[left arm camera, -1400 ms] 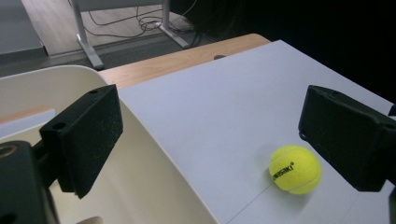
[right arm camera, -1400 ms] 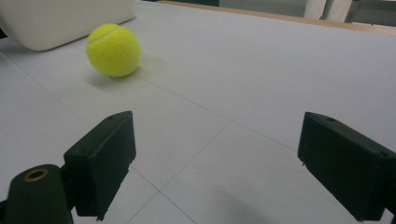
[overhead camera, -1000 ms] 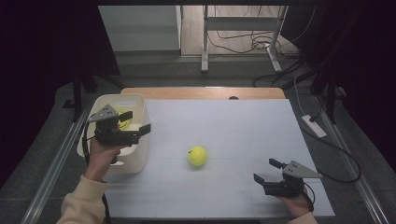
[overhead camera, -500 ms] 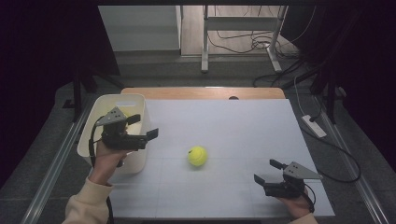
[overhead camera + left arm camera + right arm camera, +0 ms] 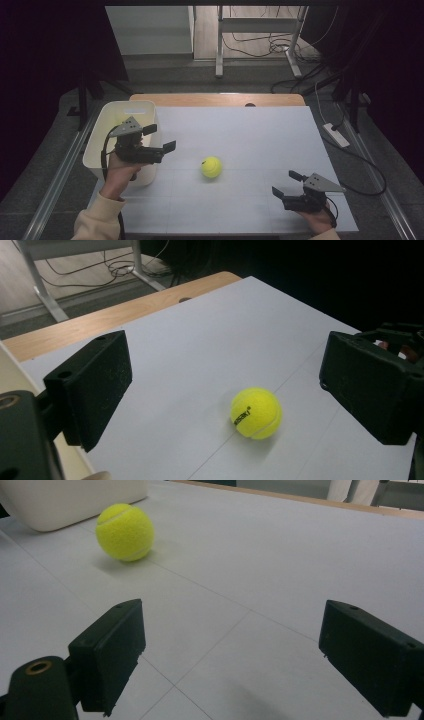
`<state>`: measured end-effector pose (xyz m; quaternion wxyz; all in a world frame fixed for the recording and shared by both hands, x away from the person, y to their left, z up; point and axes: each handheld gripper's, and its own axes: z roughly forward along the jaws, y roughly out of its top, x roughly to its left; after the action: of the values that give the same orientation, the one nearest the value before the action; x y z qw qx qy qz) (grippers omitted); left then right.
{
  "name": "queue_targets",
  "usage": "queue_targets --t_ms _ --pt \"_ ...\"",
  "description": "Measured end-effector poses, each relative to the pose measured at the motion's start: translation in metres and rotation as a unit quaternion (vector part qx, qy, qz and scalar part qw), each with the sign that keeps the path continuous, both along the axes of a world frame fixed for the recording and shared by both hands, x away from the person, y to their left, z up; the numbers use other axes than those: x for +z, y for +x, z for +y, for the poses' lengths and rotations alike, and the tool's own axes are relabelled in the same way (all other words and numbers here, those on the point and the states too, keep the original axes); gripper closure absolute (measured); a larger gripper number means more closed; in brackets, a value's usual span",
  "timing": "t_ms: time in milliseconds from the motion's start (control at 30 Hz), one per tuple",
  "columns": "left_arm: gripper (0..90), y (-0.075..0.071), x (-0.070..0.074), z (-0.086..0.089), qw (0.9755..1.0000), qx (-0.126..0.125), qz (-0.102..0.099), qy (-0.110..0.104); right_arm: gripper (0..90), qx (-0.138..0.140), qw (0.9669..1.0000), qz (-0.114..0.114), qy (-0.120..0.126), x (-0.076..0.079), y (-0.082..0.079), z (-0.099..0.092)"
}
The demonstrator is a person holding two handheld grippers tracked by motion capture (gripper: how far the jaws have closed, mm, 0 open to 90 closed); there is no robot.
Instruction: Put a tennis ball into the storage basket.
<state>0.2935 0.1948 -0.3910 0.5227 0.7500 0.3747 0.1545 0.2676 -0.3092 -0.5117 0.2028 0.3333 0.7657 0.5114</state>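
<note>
One fuzzy yellow-green tennis ball point(image 5: 211, 167) lies alone on the white gridded table sheet point(image 5: 240, 130), near the sheet's middle and a little toward the person's side; its black lettering faces the left gripper view point(image 5: 255, 412). Nothing touches it, and bare sheet lies all round it.

Left of the ball: the black left gripper point(image 5: 162, 138), held in a hand with a cream sleeve, jaws spread wide with nothing between them, aimed toward the ball and apart from it. It hangs over the front right corner of the cream rectangular plastic tub point(image 5: 100, 131), which stands at the sheet's left edge; what the tub holds cannot be told. In the right gripper view the tub's wall point(image 5: 75, 500) stands just behind the ball, not touching it.

Right and nearer the person: the black right gripper point(image 5: 285, 183), low over the sheet near its front right corner, jaws likewise spread and empty, well apart from the ball.

Edges: a light wooden tabletop strip point(image 5: 215, 99) shows beyond the sheet's far edge; metal rails run along both sides of the table. The far and right parts of the sheet lie open.
</note>
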Motion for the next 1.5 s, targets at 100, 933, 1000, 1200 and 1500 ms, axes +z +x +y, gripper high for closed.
queue_targets --t_ms 100,933,1000,1200,1500 --pt "7.2 0.000 -0.001 -0.003 1.0000 -0.005 0.002 0.002 11.2 0.001 1.0000 0.000 -0.001 0.000 0.000 0.001" --pt "6.3 -0.005 -0.009 -0.046 0.9982 -0.048 0.018 0.031 11.2 0.001 1.0000 0.001 0.008 0.001 0.001 0.001" --pt "6.2 -0.004 -0.011 -0.050 0.9978 -0.053 0.017 0.036 11.1 0.001 0.9999 0.000 0.010 0.001 0.001 0.000" --pt "6.0 -0.001 -0.016 -0.056 0.9970 -0.064 0.021 0.040 11.1 -0.001 0.9999 0.002 0.013 0.001 0.003 0.000" --pt "6.0 0.004 -0.026 -0.063 0.9960 -0.070 0.031 0.046 11.1 -0.003 0.9999 0.002 0.013 0.000 0.002 -0.001"
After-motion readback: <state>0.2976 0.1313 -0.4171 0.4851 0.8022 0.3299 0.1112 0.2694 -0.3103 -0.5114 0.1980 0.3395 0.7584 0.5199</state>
